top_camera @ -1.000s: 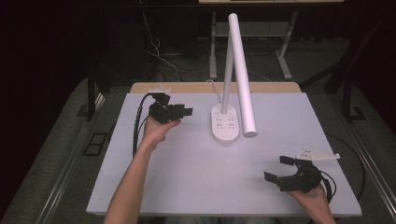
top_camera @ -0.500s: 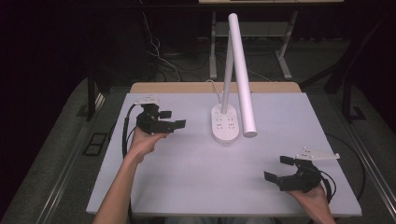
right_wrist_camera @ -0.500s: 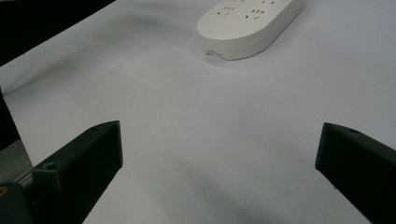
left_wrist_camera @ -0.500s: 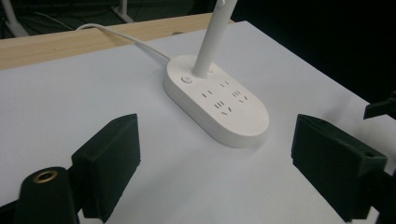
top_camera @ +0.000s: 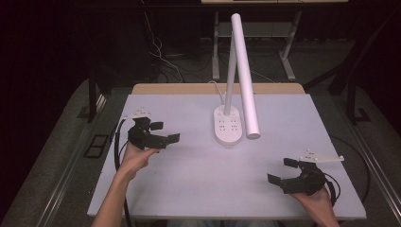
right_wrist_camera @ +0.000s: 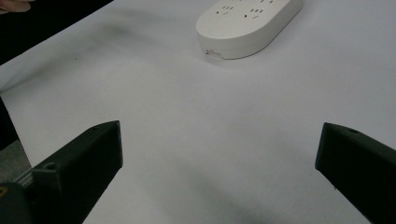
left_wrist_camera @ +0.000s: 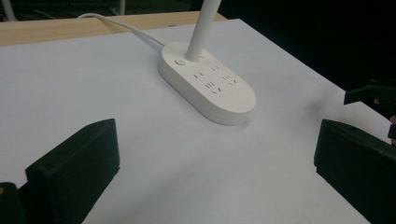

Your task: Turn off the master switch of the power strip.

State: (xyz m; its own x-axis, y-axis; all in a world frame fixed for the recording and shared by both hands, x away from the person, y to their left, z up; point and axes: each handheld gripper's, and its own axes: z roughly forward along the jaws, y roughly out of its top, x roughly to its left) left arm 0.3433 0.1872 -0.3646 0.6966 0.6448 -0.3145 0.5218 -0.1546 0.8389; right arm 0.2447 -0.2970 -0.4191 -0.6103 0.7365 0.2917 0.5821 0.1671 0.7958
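I can read no brand or writing on anything here. The desk lamp (top_camera: 239,75) stands at the far middle of the white table (top_camera: 189,189): a white oval base (top_camera: 228,126) with socket slots and a round button on top, a thin stem, and a long tubular head angled down to the right. A white cord (left_wrist_camera: 123,24) runs off its far side. My left gripper (top_camera: 164,132), jaws wide and empty, hovers left of the base. My right gripper (top_camera: 283,171), also wide and empty, sits near the table's near right corner.
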